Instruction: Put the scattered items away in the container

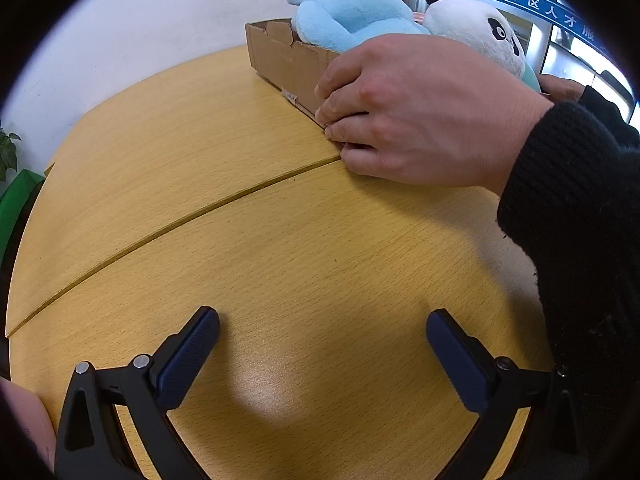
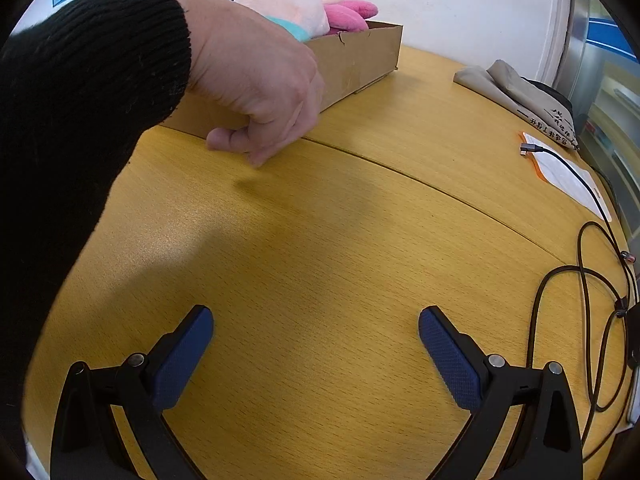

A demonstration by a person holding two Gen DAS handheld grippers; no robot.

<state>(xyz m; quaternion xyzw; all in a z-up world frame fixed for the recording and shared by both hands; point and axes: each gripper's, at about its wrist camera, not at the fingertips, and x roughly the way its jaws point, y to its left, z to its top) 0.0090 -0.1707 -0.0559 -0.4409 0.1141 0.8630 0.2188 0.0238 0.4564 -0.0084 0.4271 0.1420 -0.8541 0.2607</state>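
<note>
cardboard box (image 1: 280,62) lies long axis along the table's (image 1: 280,264) far edge; both grippers' jaws apart, empty.

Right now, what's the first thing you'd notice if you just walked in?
A bare hand in a black sleeve grips the near wall of a cardboard box on the yellow table. Plush toys fill the box: a blue one, a panda and a pink one. Both hand-held grippers hover open and empty.
</note>
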